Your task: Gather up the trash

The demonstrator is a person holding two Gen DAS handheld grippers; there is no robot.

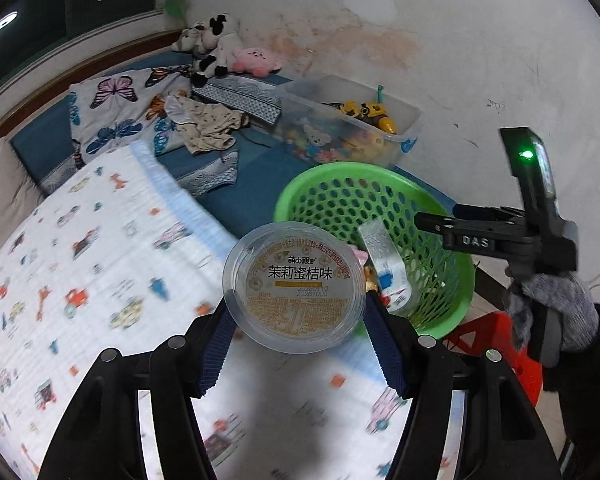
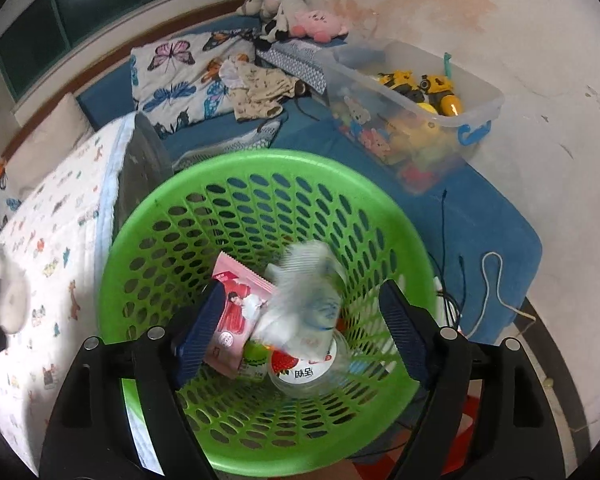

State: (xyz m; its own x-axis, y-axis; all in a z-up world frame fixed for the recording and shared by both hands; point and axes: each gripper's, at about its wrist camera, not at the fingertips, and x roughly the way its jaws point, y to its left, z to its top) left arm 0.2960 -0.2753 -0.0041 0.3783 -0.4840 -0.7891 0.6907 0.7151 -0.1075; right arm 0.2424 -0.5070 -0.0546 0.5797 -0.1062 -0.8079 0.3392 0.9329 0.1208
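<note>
Clear round plastic tub with an orange printed lid (image 1: 294, 286) sits pinched between the blue pads of the left gripper (image 1: 296, 332), over the patterned white bed sheet (image 1: 80, 260). Up and to the right lies the green perforated plastic basket (image 1: 452, 280), so that is the way the tub likely must travel. Over the basket, the right gripper (image 2: 300, 328) is spread, a crumpled white wrapper (image 2: 304, 300) loose between its fingers.

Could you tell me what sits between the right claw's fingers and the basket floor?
In the right wrist view, a blurred white wrapper lies between the open claw and the basket floor.
</note>
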